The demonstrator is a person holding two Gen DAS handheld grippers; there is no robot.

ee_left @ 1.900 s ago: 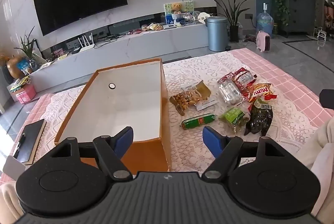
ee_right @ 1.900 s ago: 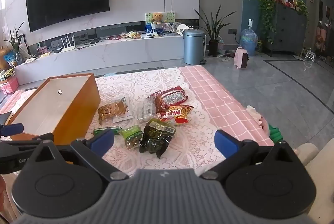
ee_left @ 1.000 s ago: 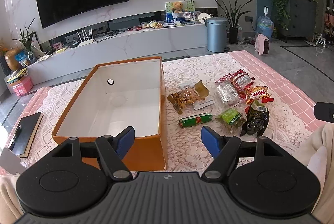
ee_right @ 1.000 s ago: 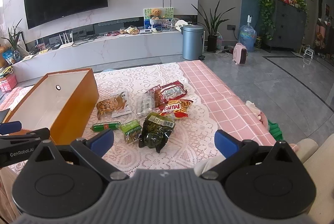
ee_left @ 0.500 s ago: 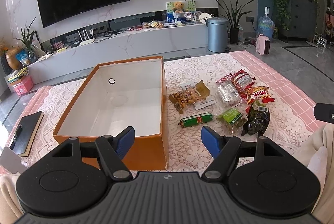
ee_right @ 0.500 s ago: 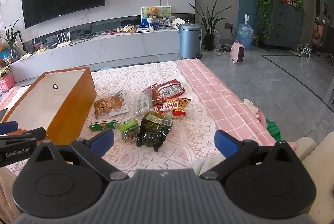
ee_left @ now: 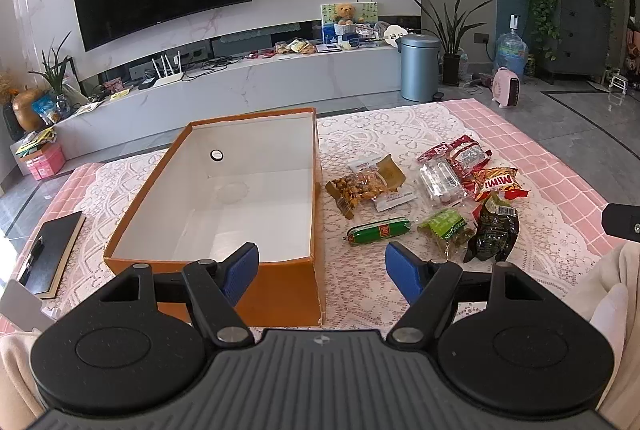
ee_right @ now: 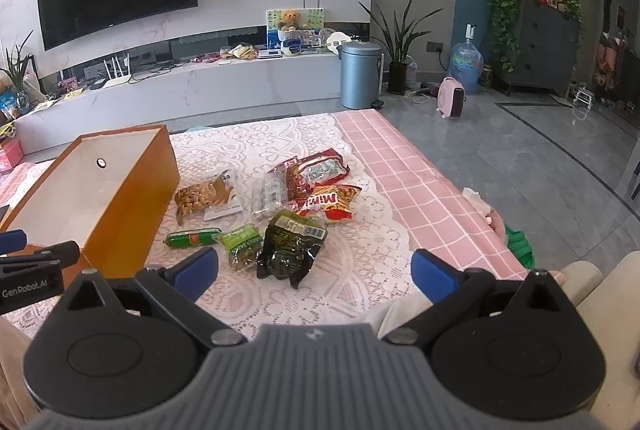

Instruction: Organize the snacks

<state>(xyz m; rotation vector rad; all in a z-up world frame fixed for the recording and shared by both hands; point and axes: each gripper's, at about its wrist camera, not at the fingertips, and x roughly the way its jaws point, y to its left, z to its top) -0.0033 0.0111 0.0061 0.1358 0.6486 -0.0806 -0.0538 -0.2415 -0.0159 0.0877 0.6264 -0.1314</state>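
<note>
Nothing moved: seven snack packets (ee_left: pixel 436 201) beside one orange box (ee_left: pixel 224 197), both grippers (ee_left: pixel 322 266) (ee_right: pixel 314 270) spread empty.

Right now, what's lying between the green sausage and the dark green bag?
In both wrist views, a light green snack packet lies between the green sausage and the dark green bag, touching the bag.

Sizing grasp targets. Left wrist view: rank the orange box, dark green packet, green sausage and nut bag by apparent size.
1. Orange box, by far the largest, though also nearest the camera.
2. Nut bag and dark green packet: too alike to rank.
3. Green sausage, the smallest and slimmest.
</note>
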